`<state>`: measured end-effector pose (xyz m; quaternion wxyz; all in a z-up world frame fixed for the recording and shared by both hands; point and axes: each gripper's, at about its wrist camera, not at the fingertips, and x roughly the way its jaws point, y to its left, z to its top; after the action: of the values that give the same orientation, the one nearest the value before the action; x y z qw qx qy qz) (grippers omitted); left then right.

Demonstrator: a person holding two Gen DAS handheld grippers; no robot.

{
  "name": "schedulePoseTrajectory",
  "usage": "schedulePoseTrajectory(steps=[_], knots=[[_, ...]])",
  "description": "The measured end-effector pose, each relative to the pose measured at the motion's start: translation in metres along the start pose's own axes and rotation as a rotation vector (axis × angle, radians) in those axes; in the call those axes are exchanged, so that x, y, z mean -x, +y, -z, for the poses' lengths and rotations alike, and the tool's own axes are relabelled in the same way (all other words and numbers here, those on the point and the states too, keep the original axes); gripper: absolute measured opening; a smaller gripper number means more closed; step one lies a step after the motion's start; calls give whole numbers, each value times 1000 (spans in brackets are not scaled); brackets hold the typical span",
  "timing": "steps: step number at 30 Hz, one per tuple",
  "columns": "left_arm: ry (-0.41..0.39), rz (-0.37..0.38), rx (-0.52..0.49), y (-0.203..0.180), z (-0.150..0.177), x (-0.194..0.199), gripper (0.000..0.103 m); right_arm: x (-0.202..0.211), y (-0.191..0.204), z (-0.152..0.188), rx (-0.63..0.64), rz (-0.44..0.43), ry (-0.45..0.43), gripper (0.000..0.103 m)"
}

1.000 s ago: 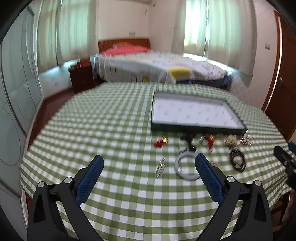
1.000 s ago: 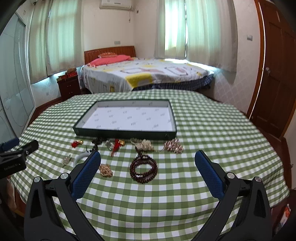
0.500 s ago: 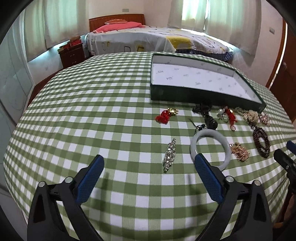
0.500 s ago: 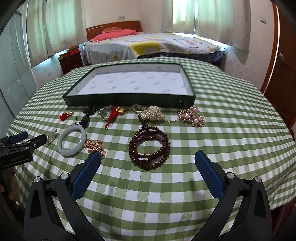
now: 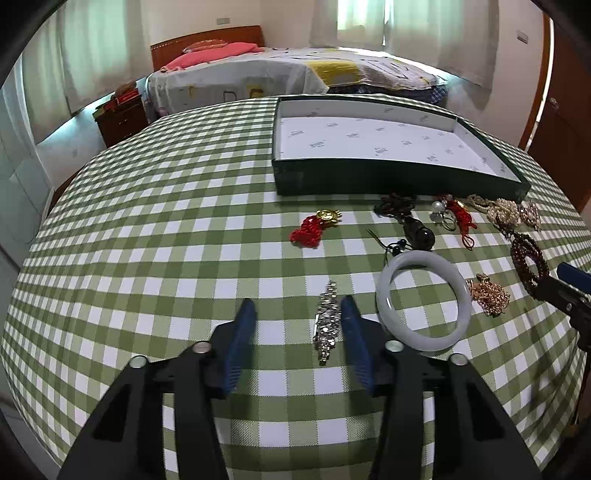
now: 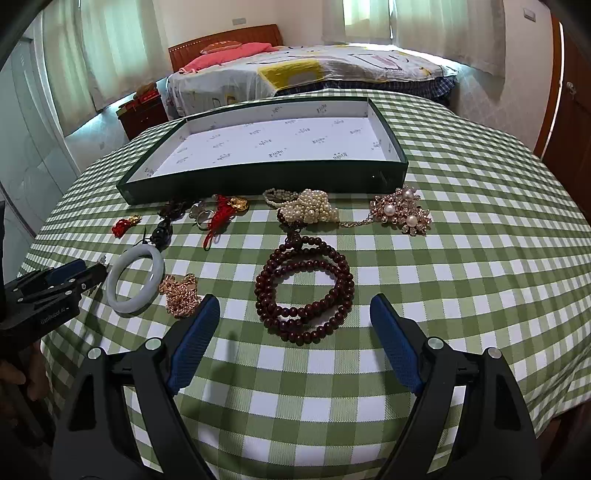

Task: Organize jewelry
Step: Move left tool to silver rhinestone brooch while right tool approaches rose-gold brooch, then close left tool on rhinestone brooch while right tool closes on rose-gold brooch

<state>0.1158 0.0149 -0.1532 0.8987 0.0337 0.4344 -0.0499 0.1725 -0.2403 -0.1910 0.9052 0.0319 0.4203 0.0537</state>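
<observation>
Daylit curtained windows (image 6: 365, 18) behind a bed (image 6: 314, 74); wooden door (image 5: 565, 107), probably, right.

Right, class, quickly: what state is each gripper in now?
Left gripper: open, part-closed around the silver brooch, holding nothing.
Right gripper: open wide, empty.

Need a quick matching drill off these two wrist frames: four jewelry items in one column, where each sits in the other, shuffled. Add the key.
Items:
1. silver rhinestone clip
2. white jade bangle
3. dark wooden bead bracelet
4. pearl flower brooch

Places:
A. by the green tray's right front corner
B. between the open fingers of the left gripper
C. ahead of the open right gripper
D. beside the gold chain pile, on its left in the right wrist view

Pairs: 1-B, 2-D, 3-C, 4-A
</observation>
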Motion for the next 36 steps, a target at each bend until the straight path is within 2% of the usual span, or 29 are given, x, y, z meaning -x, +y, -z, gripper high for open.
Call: schedulePoseTrajectory(steps=[2,4,8,16,21,23,27,32,36], knots=[[-6,1,-21,-3,0,-1,36,-1,-1,0,-3,-2,3,82],[-12,9,-40,-7,1,-1,25,-2,-2,0,-8,-6,5,82],[-18,3,-68,-11,2,-2,14,-4,-4,-2,-16,-7,9,82],[-27,-17,-55,-7,-2,2,14,-4,-5,-3,-19,-11,1,81],[-28,-27,-36,2,-4,3,14,-7,-2,-5,-6,-13,13,74],[-30,-29,-33,4,-4,4,14,-6,1,-6,-8,-24,9,66],[-37,-31,-31,5,-5,6,14,-3,13,-9,22,-56,-4,63],[-42,-41,-24,9,-4,10,14,-6,32,-11,67,-106,10,54],[-45,-56,-11,15,-4,13,14,-8,44,-10,94,-125,17,53]])
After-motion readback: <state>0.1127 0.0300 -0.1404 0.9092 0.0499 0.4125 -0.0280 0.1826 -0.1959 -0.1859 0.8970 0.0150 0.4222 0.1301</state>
